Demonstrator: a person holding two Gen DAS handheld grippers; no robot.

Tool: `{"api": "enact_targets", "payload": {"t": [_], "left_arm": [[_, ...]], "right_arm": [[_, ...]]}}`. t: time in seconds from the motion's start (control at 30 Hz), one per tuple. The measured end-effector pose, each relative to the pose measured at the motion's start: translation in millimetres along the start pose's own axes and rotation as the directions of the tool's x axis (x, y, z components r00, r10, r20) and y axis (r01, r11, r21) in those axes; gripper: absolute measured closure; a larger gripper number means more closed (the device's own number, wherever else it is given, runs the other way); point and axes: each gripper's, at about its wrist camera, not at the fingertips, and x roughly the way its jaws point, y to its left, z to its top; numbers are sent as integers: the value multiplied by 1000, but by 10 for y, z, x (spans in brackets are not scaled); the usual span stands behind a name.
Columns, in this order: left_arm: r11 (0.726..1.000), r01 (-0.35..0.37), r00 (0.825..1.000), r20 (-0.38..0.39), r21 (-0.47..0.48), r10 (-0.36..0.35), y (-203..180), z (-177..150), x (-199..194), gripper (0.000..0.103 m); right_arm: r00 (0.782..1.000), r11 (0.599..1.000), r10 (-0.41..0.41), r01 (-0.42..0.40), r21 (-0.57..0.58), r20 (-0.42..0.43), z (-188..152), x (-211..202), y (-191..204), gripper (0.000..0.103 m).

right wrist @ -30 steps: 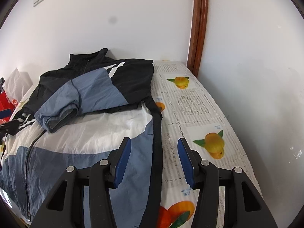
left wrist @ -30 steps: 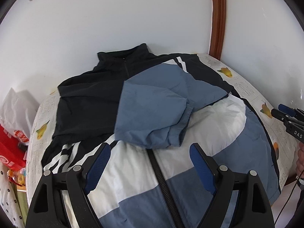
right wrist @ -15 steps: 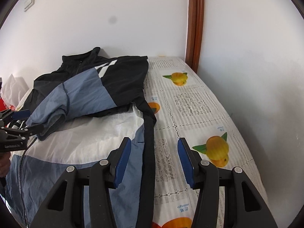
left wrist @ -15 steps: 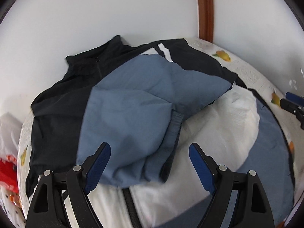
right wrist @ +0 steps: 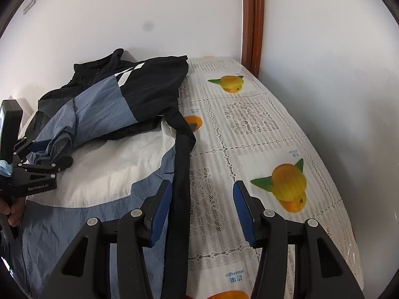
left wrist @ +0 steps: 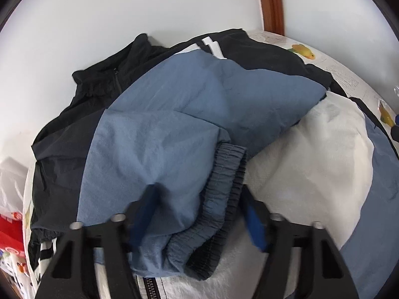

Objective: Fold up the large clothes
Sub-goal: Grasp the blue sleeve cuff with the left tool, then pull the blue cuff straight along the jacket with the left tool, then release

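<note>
Left hand-held gripper (left wrist: 199, 214) advanced since earlier frames, fingers apart, straddling sleeve cuff (left wrist: 219, 189) of jacket (left wrist: 311, 164) at lower centre: grasp pending. Right hand-held gripper (right wrist: 202, 211) apart, idle.

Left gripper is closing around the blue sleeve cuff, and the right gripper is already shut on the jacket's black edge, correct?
Not quite. The right gripper is open, its fingers either side of the black edge, as the right wrist view shows. The left gripper does straddle the sleeve cuff.

Left gripper (left wrist: 199, 214) fingers (left wrist: 254, 224): motion-blurred, lower centre.
Jacket (left wrist: 174, 129) hem: cut off by bottom edge.
Red bag (left wrist: 10, 234): cropped at lower left.
Left gripper's grip on cuff (left wrist: 219, 186): cannot tell.
</note>
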Motion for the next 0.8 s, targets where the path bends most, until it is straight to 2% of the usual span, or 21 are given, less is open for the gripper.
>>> {"api": "enact_targets", "payload": {"t": [0.03,0.1,0.2,0.37,0.53,0.8], "left_arm": [[1000,11,1000,-10,-11,-12,25,9,0,65],[1000,5,1000,-16,-22,-5,94,21,-41,81],[996,63,998,2,-61,-63,265,34,-186,89],[990,74,994,83,-122,-65,669,-1,-554,92],[976,86,985,164,-201,-53,1213,-61,-798,92],[925,62,981,192,-374,11,2118,-175,-759,93]], "right_arm": [[1000,1000,-1,1,1,1,2,-5,2,53],[1000,1000,0,0,4,0,8,-19,16,53],[1000,1000,9,-9,-1,4,40,-58,70,53],[999,999,28,-28,-22,20,149,-126,271,53],[998,997,46,-43,-64,43,381,-174,644,53],[997,991,56,-50,-121,45,742,-4,1230,53]]}}
